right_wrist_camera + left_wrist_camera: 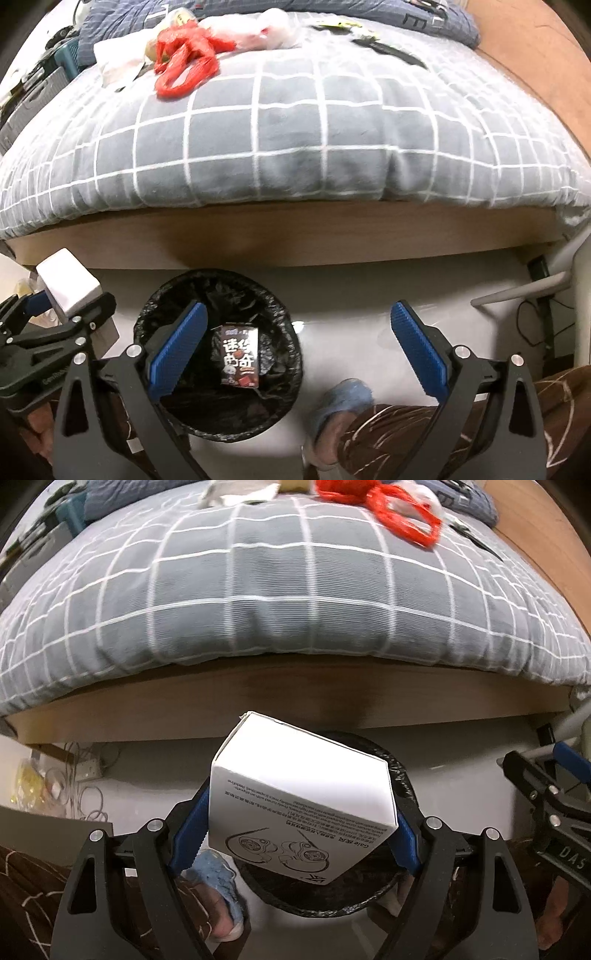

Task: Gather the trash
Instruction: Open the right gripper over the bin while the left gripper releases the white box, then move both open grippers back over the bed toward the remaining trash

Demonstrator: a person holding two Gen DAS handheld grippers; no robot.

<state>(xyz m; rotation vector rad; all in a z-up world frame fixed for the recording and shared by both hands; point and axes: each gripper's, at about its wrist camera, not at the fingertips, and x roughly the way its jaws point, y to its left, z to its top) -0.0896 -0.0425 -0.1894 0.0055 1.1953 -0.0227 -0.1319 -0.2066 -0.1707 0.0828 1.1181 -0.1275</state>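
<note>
The left claw [301, 834] is clamped on a white cardboard box [299, 794], its blue pads pressing the box's two side faces. The box is tilted, with printed text and a line drawing of earphones on its lower face. It hangs above the near rim of a round trash bin [218, 354] lined with a black bag. The bin stands on the pale, glossy floor [369, 314], just in front of the bed's wooden side board [295, 236]. A small dark carton [239, 356] with red and white characters lies inside the bin.

The right claw [299, 350] stands apart with nothing between its pads; its left pad overlaps the bin in view, its right pad is over bare floor.

The bed carries a grey duvet [277, 602] with a white grid pattern, which overhangs the side board. Near the far edge of the bed lie an orange-red mesh bag [184, 62], crumpled white paper [118, 59] and a translucent plastic bag [266, 31]. A dark flat item [391, 50] lies toward the far right corner; what it is cannot be told.

On the floor at the left, under the bed's edge, white cables [85, 794] lie coiled beside a power strip [86, 770]. A blue slipper [343, 402] and a brown patterned trouser leg [406, 439] show at the near edge.
</note>
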